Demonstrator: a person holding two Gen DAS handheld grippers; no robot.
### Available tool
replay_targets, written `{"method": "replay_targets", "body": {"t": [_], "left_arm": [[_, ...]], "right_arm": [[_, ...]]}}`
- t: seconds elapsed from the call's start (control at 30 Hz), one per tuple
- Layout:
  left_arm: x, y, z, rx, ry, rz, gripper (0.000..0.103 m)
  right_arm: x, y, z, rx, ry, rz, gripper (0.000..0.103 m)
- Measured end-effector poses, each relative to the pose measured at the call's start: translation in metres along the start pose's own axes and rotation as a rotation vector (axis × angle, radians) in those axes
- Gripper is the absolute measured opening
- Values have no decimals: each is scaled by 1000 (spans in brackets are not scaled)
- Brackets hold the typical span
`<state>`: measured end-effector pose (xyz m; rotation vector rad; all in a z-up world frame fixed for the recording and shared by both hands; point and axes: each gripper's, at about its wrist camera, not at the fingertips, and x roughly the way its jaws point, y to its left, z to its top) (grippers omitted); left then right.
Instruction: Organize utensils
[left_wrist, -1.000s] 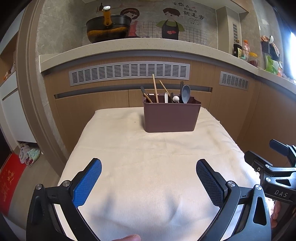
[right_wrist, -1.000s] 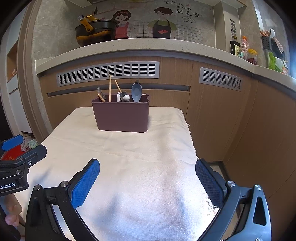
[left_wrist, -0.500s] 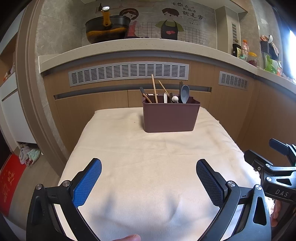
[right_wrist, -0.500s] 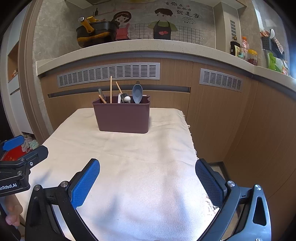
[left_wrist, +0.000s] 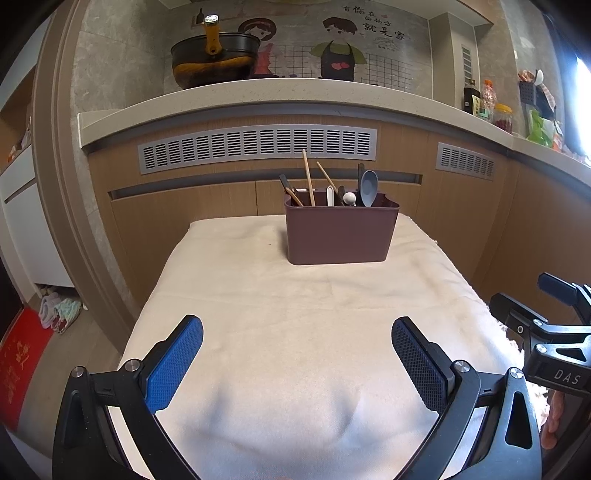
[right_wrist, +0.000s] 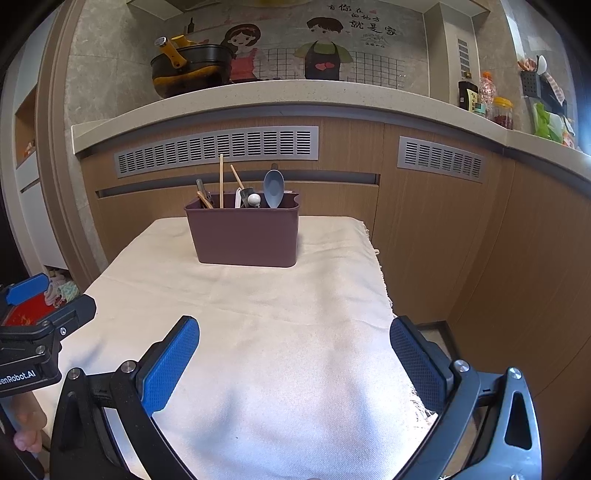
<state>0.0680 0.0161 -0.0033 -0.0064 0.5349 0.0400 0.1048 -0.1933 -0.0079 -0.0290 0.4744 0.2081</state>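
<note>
- Holding both tools low at 6 o'clock: left gripper (left_wrist: 297, 354) and right gripper (right_wrist: 294, 352), jaws spread wide, nothing held.
- Utensils (left_wrist: 364, 186) stand in the maroon caddy (left_wrist: 340, 236) at 12 o'clock; judged sorted.
- Approach from above if regrouping.
- Table (right_wrist: 280, 332) cloth offers open room; mind its fringed 3 o'clock edge.

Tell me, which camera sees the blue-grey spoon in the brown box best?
The right wrist view: the spoon faces it, bowl in the open above the box. In the left wrist view the spoon looks narrower, beside a dark handle.
</note>
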Motion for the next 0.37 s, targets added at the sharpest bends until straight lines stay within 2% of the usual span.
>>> {"method": "replay_targets", "body": {"t": [0.37], "left_arm": [[0,2,-1,-2,-1,5,102]], "right_arm": [[-5,1,2,-2,-12,-8,103]]}}
